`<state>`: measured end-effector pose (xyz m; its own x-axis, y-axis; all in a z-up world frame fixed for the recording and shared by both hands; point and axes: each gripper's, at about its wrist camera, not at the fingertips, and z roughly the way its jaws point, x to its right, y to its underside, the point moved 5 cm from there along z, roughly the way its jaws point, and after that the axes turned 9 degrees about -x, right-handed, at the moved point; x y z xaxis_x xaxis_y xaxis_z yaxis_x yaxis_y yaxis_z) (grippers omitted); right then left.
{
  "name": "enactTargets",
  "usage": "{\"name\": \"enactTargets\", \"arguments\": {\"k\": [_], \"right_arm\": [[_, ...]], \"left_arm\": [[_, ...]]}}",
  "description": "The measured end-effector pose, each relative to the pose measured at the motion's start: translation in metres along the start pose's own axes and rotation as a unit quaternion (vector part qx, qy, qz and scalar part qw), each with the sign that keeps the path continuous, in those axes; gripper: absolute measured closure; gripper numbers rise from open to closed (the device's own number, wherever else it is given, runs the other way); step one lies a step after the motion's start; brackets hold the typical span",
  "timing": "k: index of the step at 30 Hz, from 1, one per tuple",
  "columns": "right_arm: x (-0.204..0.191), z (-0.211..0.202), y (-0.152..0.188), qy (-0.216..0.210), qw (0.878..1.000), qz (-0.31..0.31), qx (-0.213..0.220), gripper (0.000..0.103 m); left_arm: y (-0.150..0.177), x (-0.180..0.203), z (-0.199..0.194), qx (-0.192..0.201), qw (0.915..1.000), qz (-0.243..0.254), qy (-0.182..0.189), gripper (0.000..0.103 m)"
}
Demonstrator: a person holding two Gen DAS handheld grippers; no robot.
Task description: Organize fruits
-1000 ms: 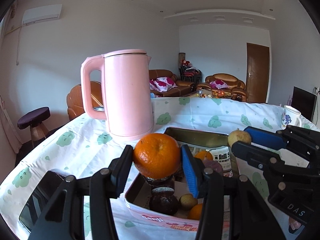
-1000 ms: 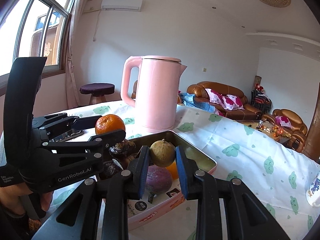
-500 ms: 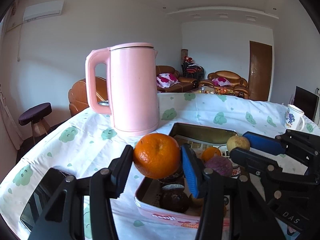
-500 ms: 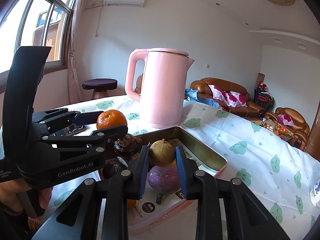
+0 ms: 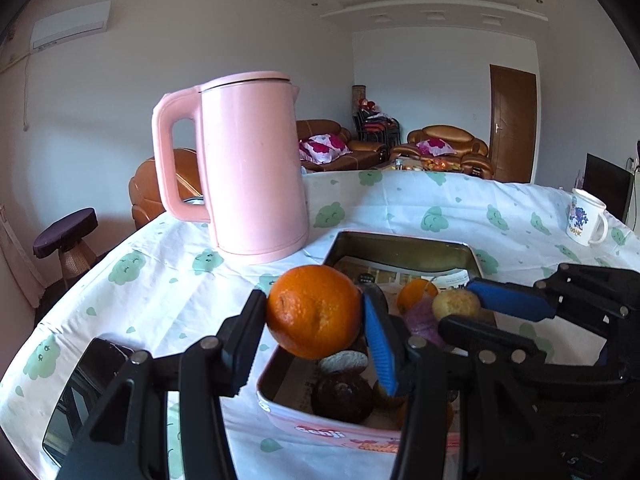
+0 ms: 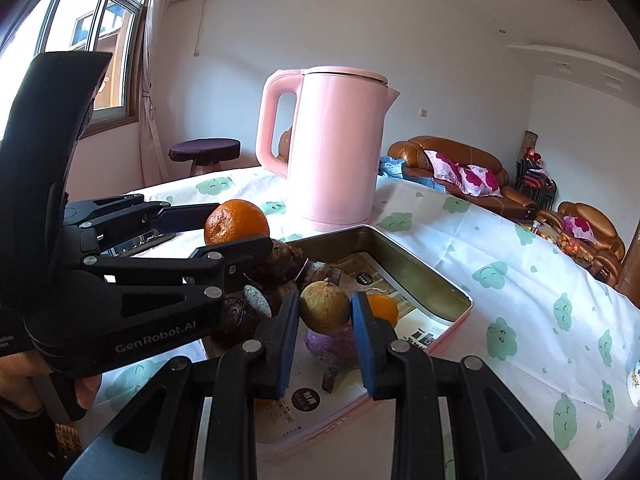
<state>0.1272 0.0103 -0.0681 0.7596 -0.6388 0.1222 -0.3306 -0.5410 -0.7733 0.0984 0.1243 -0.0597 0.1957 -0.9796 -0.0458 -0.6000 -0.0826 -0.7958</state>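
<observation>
Fruits sit in two places: some lie in a rectangular tin (image 5: 400,242) on the counter (image 5: 440,208), and two are lifted above it in the grippers. An orange (image 5: 314,311) is clamped between the pads of the left hand-held gripper (image 5: 316,320), whose jaws stand partly apart around it, above the near left corner of the tin. In the right wrist view the same orange (image 6: 237,222) shows at the tip of the left hand-held gripper (image 6: 236,228), over the dark fruits (image 6: 280,266) piled at the tin's left end. The right hand-held gripper (image 6: 325,314) is closed tight on a small round brownish-green fruit (image 6: 325,308), held over the tin (image 6: 420,276). Just below it lies a purple fruit (image 6: 330,344), and a small orange (image 6: 382,308) rests behind the right pad. From the left wrist view the right hand-held gripper (image 5: 460,312) reaches in from the right with that pale fruit (image 5: 456,305) at its tip. A pink kettle (image 5: 248,164) stands upright on the cloud-patterned cloth just behind the tin. A white mug (image 5: 586,218) stands well apart at the far right. A dark phone-like slab (image 5: 84,388) lies at the near left
</observation>
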Motion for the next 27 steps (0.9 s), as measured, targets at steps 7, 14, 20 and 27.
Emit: {"name": "enactTargets", "arguments": {"k": [7,14,20,27], "right_arm": [[0.003,0.01,0.006,-0.025,0.999,0.015,-0.038,0.074],[0.004,0.001,0.009,-0.019,0.999,0.019,-0.025,0.051],[0.013,-0.012,0.014,0.001,0.999,0.031,-0.012,0.05],[0.036,-0.038,0.015,0.024,0.997,0.069,0.013,0.05]], "left_arm": [[0.0,0.003,0.0,-0.003,1.0,0.006,0.0,0.051],[0.0,0.007,-0.012,0.017,0.9998,0.007,-0.002,0.027],[-0.007,0.002,-0.03,0.043,0.999,-0.009,-0.006,0.019],[-0.011,-0.001,-0.049,0.072,0.9971,-0.02,-0.011,0.009]]}}
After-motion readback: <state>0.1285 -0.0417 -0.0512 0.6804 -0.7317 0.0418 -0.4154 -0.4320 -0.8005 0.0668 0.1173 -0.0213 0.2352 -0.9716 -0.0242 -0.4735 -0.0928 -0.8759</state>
